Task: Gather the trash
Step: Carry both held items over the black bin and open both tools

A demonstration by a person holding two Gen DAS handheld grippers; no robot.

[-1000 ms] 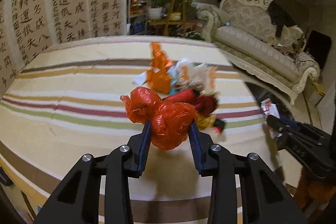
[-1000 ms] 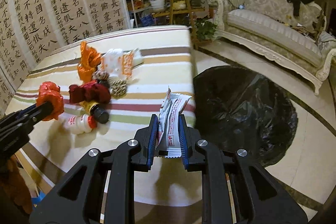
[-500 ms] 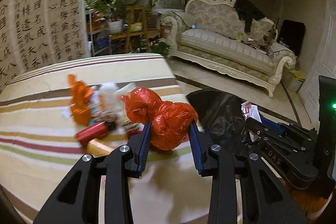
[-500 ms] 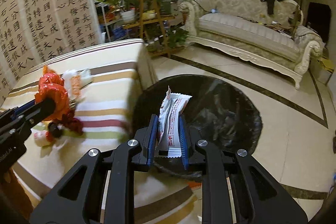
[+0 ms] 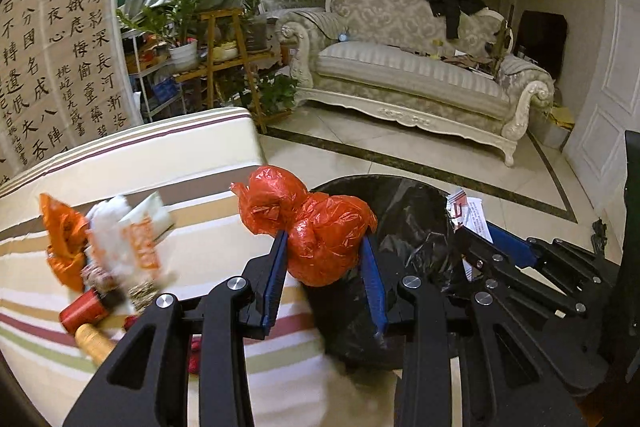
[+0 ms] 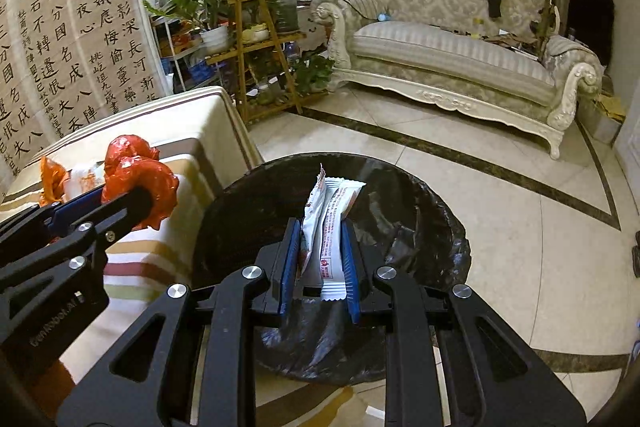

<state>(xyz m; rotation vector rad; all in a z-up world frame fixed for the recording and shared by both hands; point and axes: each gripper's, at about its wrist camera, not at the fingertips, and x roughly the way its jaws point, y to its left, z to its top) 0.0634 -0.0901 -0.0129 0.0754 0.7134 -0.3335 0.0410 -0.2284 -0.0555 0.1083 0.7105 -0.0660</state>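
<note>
Two views look forward along black two-finger grippers with blue pads, in a living room.

In the left wrist view, the left gripper (image 5: 323,255) is clamped on a crumpled red-orange plastic bag (image 5: 316,227), which bulges up and out between the pads at the centre of the frame. Behind and below it, from 3 to 5 o'clock, sits a round bin lined with a black plastic trash bag (image 5: 416,227), on a pale tiled floor (image 5: 360,147). The held bag hangs above the edge where a table with a cream striped cloth (image 5: 180,163) meets the bin. On the cloth at 9 o'clock lies a blurred heap of trash (image 5: 104,259): orange and white wrappers, a red cylinder, a yellow-tan bottle. The right gripper (image 5: 468,223) enters at 3 o'clock, carrying a white wrapper.

In the right wrist view, the right gripper (image 6: 320,259) is clamped on a white printed snack wrapper (image 6: 330,219), held upright directly above the black-lined bin's opening. The left gripper appears at 9 o'clock with its red bag, over the table edge beside the bin. An ornate cream sofa (image 6: 460,55) stands at 1 o'clock.
</note>
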